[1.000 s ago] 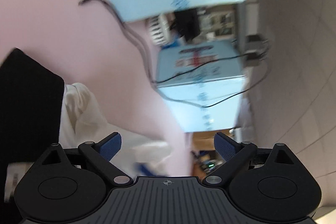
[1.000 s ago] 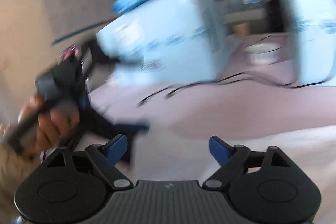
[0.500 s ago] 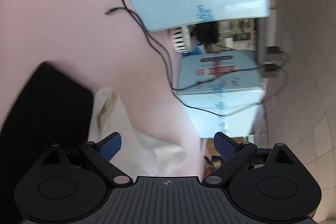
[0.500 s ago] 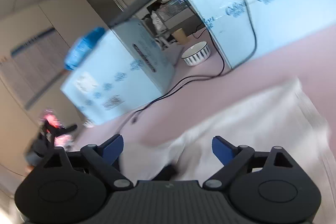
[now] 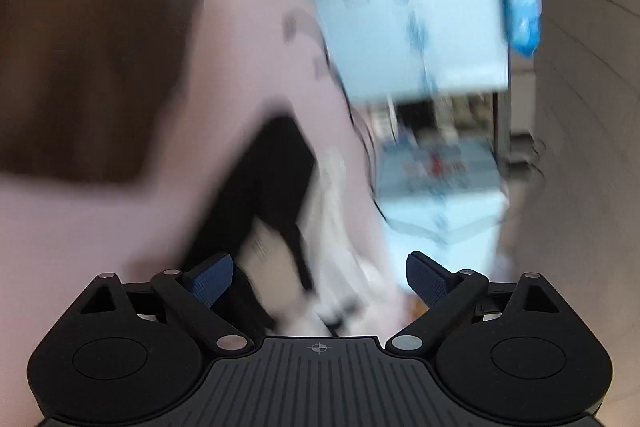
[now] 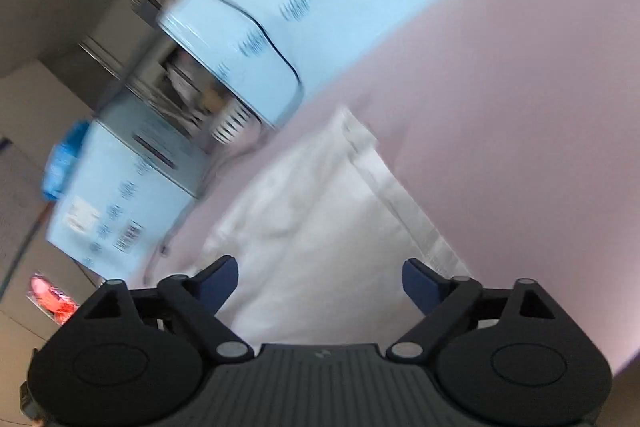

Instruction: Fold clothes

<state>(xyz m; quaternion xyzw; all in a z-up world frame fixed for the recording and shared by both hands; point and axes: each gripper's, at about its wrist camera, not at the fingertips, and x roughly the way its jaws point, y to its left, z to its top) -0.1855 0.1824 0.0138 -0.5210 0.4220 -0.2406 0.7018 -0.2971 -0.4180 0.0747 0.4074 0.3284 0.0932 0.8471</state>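
As both views had swung within the last second, the pink table [image 6: 520,107] filled the frame and the white garment [image 6: 328,227] came to lie flat directly ahead of the right gripper [image 6: 320,279]; a black garment [image 5: 272,187] sat before the left gripper [image 5: 320,277]. Both grippers stood wide apart, holding nothing, suggesting an approach to grasp.

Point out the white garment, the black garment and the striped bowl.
white garment [image 6: 320,211]: right wrist view, middle of the cloth.
black garment [image 5: 272,179]: left wrist view, blurred upper part.
striped bowl [image 6: 230,125]: right wrist view, its side.
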